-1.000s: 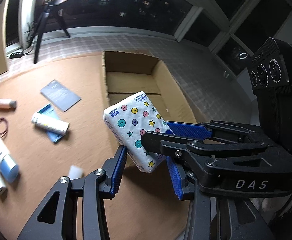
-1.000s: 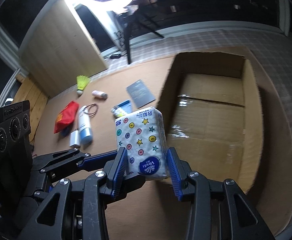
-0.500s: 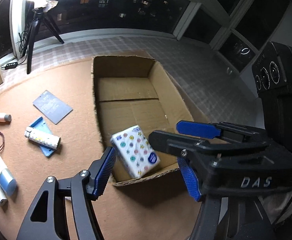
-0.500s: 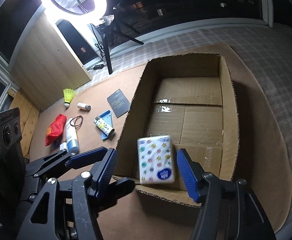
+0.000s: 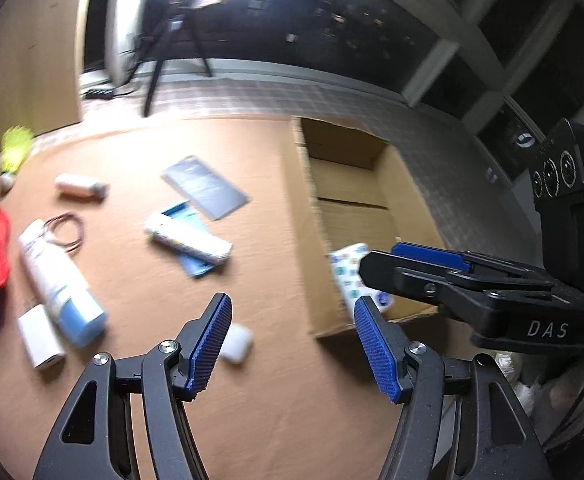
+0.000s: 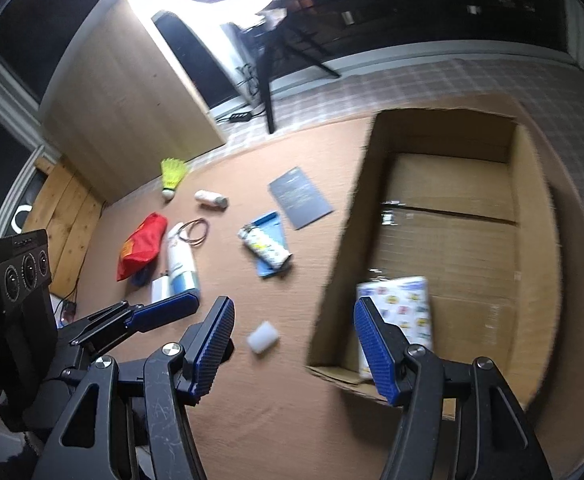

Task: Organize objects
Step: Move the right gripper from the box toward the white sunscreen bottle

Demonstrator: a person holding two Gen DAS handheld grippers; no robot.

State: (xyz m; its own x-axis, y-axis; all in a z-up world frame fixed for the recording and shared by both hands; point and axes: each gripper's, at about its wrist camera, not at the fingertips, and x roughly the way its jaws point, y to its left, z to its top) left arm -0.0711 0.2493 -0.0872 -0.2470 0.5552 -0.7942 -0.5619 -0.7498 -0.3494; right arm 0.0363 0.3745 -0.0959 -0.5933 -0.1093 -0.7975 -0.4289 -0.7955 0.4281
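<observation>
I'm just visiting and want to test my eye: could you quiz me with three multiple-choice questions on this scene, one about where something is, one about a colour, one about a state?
1. Where is the patterned tissue pack?
A. inside the cardboard box
B. on the mat beside the shuttlecock
C. between the right gripper's pads

2. What colour is the shuttlecock?
A. red
B. yellow
C. blue

3. How is the left gripper?
A. shut on the tissue pack
B. shut on the white bottle
C. open, holding nothing

Answers: 1 A, the pack lies on the box floor near the front wall. 2 B, its feathers are bright yellow, by the wooden panel. 3 C, its blue pads stand apart with only the mat between them.
</observation>
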